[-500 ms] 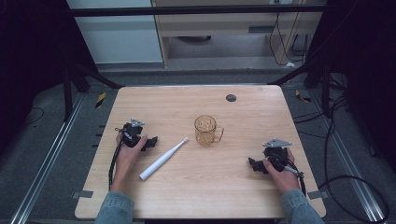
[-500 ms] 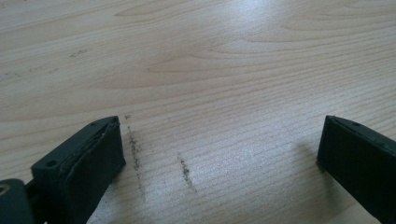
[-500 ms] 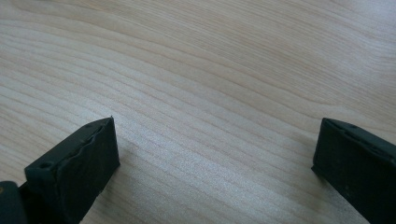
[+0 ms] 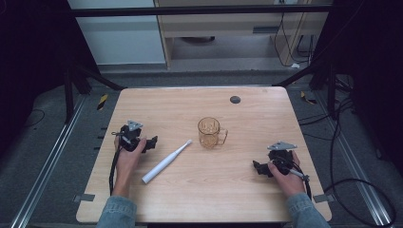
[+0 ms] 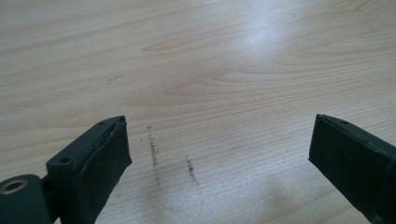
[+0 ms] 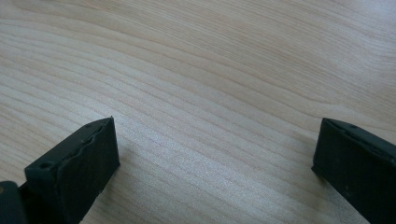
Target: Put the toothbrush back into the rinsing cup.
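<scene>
Grippers are sitting low on my wooden table (image 4: 256, 199), one at each side of the frame. At centre left, I am holding the left gripper (image 4: 151, 142) with its jaws spread wide and nothing between them; its own view is showing bare wood with faint dark scuffs. Just right of it, the white toothbrush (image 4: 166, 162) is lying slanted, head toward the amber glass mug (image 4: 209, 132) standing at frame centre. At lower right, the right gripper (image 4: 258, 168) is resting released, jaws parted over bare wood, well apart from the mug.
</scene>
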`<action>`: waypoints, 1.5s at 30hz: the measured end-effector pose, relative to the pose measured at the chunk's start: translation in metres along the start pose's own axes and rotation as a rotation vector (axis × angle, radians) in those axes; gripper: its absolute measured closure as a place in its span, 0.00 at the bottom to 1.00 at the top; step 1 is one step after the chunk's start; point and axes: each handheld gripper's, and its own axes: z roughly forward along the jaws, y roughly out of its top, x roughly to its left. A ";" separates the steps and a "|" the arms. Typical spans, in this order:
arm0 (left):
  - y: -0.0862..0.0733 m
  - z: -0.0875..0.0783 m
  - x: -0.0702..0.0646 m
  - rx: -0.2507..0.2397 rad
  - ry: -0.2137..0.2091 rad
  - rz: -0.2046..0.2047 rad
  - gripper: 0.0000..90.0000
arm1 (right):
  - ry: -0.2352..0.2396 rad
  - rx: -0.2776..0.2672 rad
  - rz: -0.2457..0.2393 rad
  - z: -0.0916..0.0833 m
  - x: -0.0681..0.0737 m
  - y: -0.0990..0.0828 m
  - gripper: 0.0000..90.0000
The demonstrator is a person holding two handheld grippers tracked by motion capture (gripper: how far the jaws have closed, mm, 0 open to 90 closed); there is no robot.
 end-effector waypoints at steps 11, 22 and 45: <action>0.011 -0.031 -0.010 -0.032 -0.014 0.039 0.06 | 0.003 0.000 -0.003 0.000 0.000 0.000 0.00; 0.023 -0.045 -0.041 0.041 -0.047 0.113 0.07 | 0.006 -0.001 -0.006 0.000 -0.001 0.000 0.00; 0.037 -0.027 -0.069 0.182 -0.146 0.192 0.08 | 0.008 0.000 -0.004 0.000 -0.001 0.000 0.00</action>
